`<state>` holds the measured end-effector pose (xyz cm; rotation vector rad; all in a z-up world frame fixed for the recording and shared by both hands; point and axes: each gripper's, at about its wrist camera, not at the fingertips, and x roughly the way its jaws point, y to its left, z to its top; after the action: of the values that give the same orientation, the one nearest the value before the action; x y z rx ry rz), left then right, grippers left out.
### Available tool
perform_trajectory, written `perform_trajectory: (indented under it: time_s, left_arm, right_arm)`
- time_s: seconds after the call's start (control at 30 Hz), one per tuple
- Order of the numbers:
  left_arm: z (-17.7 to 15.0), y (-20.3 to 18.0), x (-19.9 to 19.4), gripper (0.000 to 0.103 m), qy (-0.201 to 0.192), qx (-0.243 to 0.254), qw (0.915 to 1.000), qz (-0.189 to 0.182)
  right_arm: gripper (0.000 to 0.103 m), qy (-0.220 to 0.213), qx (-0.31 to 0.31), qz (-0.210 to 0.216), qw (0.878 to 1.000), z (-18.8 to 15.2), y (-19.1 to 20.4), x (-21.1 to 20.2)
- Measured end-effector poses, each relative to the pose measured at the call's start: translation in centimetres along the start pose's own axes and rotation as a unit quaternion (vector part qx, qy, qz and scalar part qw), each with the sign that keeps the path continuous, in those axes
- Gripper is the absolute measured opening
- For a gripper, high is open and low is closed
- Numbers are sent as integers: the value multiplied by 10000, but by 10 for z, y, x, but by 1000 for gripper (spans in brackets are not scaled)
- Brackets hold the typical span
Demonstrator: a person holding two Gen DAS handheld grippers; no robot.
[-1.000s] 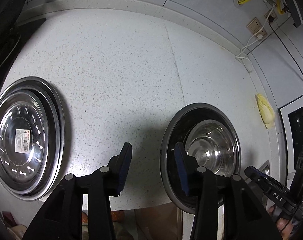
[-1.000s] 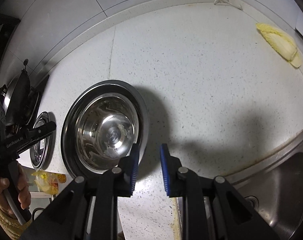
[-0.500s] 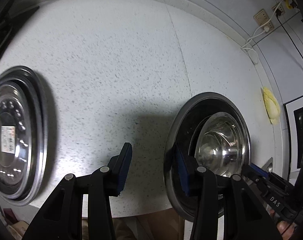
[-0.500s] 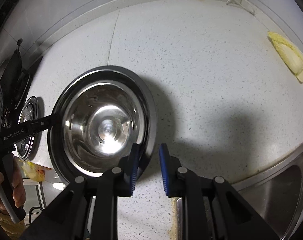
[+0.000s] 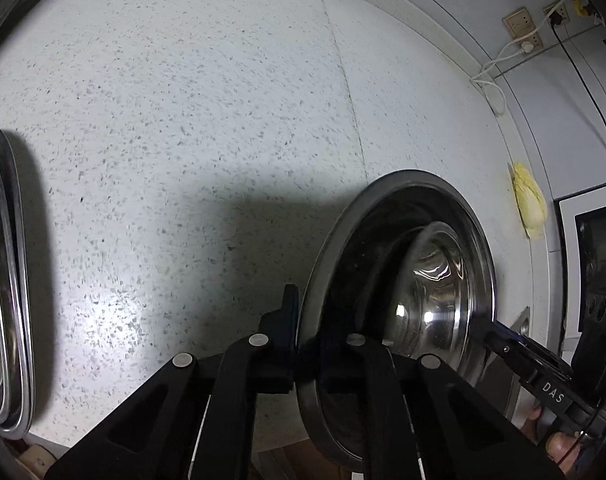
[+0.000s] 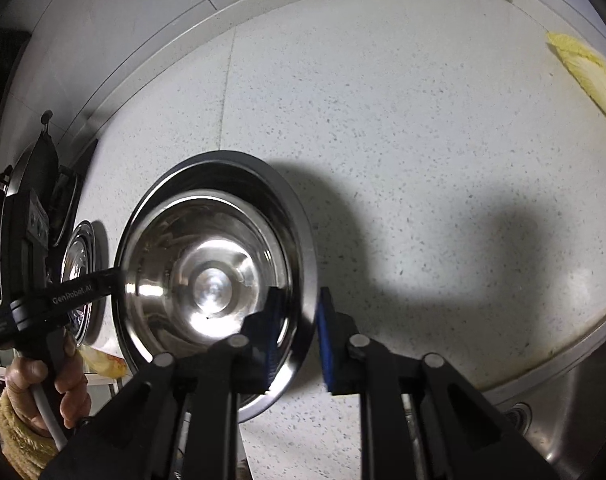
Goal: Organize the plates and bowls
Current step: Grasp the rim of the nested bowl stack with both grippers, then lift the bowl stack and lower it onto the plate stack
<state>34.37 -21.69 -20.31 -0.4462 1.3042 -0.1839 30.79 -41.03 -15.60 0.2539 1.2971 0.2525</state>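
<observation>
Dim overhead light; hard shadows on the counter; glare in the bowl; fisheye-curved edges.

Both cameras are sitting on the grippers and looking steeply down, very close to the speckled countertop. The left one is looking from the left side of the steel bowl. The right one is looking from its right side. Both are showing that bowl and the yellow cabbage leaf.
</observation>
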Motion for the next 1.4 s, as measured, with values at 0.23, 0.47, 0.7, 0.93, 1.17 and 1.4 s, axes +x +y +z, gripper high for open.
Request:
perform_trajectory:
  time_s: [0.23, 0.47, 0.7, 0.93, 1.17, 1.4]
  left_arm:
    - [4, -5, -3, 5, -12, 63, 10000, -58]
    - [1, 7, -26, 5, -166, 77, 9998, -103]
    - [-1, 47, -82, 5, -540, -117, 9984, -141]
    - [-11, 123, -159, 5, -1050, -435, 9935, 72]
    - [-32, 211, -204, 5, -1266, -840, 9876, 393]
    - [-44, 272, -197, 5, -1123, -1185, 9854, 481]
  right_arm:
    - [9, -18, 108, -36, 9999, 0, -5, -1]
    - [9, -112, 42, -71, 9999, 2, 13, -12]
    - [9, -283, -324, 78, 9990, 9, 76, -29]
    - [9, -228, -875, 507, 9946, 11, 173, -15]
    - [9, 11, -1155, 835, 9898, -4, 256, 24]
    - [9, 262, -1233, 800, 9888, -22, 295, 56]
